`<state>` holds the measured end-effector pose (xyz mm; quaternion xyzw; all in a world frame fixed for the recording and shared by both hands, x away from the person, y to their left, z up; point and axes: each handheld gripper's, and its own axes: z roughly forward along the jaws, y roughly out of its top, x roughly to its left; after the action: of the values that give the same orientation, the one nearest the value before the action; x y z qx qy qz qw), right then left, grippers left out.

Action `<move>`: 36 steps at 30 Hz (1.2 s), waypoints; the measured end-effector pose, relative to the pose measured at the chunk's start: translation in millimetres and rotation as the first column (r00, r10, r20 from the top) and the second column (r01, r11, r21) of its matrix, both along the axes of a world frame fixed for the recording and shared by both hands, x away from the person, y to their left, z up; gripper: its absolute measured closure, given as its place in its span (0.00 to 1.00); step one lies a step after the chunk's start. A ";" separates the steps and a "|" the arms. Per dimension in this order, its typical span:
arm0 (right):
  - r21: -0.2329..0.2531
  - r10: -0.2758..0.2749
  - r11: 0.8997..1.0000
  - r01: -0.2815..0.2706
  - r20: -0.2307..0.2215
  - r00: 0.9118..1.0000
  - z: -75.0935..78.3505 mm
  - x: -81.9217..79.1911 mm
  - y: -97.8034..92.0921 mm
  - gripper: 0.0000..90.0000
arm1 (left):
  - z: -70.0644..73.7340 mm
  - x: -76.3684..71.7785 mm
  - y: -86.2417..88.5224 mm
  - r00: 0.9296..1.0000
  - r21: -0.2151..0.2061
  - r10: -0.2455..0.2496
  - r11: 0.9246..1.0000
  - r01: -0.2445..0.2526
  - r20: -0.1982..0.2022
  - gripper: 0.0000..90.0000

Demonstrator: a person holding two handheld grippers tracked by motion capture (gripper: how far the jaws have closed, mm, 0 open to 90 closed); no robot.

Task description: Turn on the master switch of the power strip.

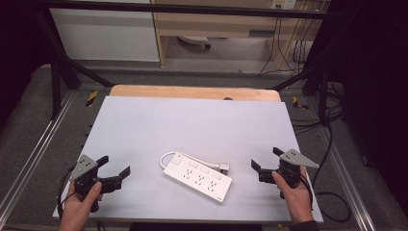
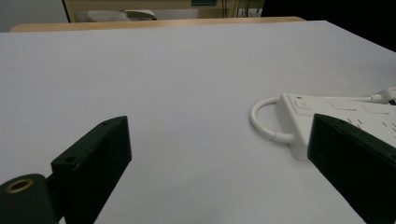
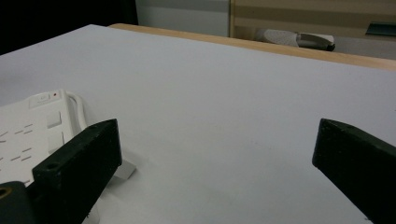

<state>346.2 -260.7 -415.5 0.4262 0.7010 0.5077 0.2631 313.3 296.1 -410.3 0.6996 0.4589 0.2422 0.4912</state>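
A white power strip (image 1: 197, 177) lies flat on the grey table (image 1: 192, 120), near the front edge and about midway between its left and right edges, with its white cord (image 1: 192, 158) looped along its far side. The left gripper (image 1: 114, 169) sits near the front left corner, well apart from the strip, its jaws spread wide and holding nothing. The right gripper (image 1: 264, 160) sits near the front right corner, closer to the strip's end but not touching it, jaws likewise spread and empty.
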 end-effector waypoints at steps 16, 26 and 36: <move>0.052 0.019 0.998 -0.019 0.013 1.000 10.0 -3.9 15.5 0.02 | -2.0 0.9 -2.6 1.000 0.026 -0.004 1.000 0.005 -0.015 0.07; 0.039 0.021 0.999 -0.021 0.000 1.000 15.7 -1.7 31.6 0.03 | -4.1 1.5 -2.5 0.999 0.040 0.000 0.999 0.002 -0.037 0.07; 0.052 0.049 0.998 -0.048 -0.008 0.999 31.2 12.9 50.7 0.04 | -3.5 1.0 -0.2 0.999 0.021 0.002 1.000 -0.001 -0.039 0.07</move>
<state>359.2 -209.9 -384.3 0.4180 0.6990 0.5298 0.2365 314.3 295.9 -413.8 0.7089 0.4663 0.2336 0.4748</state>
